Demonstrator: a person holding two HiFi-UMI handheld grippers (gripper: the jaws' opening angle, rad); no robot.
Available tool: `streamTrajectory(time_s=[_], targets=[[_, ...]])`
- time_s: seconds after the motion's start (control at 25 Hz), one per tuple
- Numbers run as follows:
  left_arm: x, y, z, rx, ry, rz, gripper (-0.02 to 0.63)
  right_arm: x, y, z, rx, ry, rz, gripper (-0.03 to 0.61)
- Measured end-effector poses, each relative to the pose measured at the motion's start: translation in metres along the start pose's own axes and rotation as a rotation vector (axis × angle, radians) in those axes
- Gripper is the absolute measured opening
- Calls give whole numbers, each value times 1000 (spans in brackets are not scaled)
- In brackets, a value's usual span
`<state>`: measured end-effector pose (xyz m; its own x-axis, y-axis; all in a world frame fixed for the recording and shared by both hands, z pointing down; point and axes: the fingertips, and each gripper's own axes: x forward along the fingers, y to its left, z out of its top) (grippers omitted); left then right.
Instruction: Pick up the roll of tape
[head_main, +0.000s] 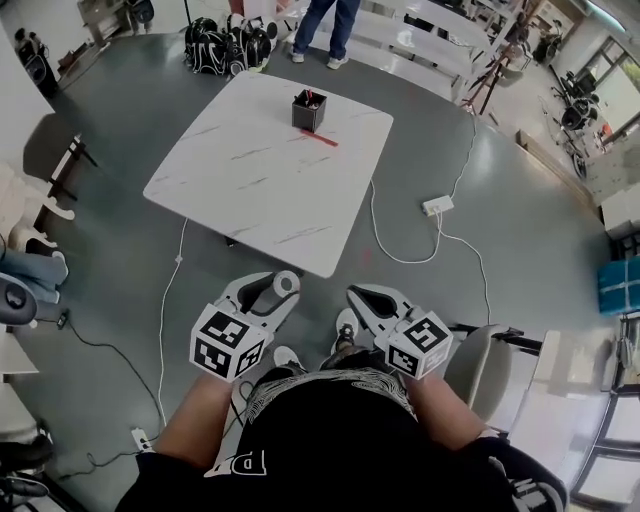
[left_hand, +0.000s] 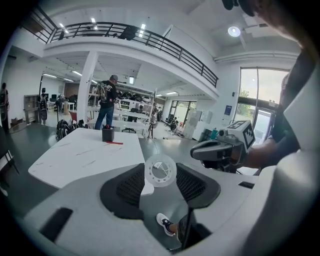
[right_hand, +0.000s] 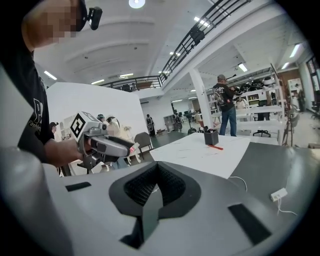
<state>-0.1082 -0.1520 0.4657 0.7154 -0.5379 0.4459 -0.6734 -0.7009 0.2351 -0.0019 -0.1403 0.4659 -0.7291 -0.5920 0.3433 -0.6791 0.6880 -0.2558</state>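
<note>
A small white roll of tape (left_hand: 151, 176) sits upright between the jaws of my left gripper (left_hand: 160, 175), which is shut on it. In the head view the roll (head_main: 285, 284) shows at the tip of the left gripper (head_main: 278, 292), held over the floor just short of the white marble table's (head_main: 250, 180) near edge. My right gripper (head_main: 366, 298) hangs beside it; its jaws (right_hand: 157, 176) meet with nothing between them. Each gripper also shows in the other's view: the right gripper (left_hand: 202, 150) and the left gripper (right_hand: 131, 146).
A black pen holder (head_main: 308, 110) and a red pen (head_main: 320, 138) lie at the table's far end. A person (head_main: 325, 25) stands beyond it, next to dark bags (head_main: 225, 45). A power strip (head_main: 437, 205) and cables lie on the floor; a chair (head_main: 485, 365) is at my right.
</note>
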Motion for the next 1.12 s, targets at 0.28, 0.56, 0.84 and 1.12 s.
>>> streamTrajectory(time_s=[0.28, 0.56, 0.84, 1.12], targets=[[-8, -3, 5, 6, -15, 26, 207, -2, -10, 8, -13, -7, 4, 3], [-1, -12, 9, -28, -27, 77, 207, -8, -17, 25, -83, 15, 79, 3], [15, -27, 16, -37, -28, 109, 207, -19, -42, 29, -92, 23, 104, 3], [27, -37, 19, -27, -13, 126, 208, -27, -65, 33, -82, 6, 101, 4]])
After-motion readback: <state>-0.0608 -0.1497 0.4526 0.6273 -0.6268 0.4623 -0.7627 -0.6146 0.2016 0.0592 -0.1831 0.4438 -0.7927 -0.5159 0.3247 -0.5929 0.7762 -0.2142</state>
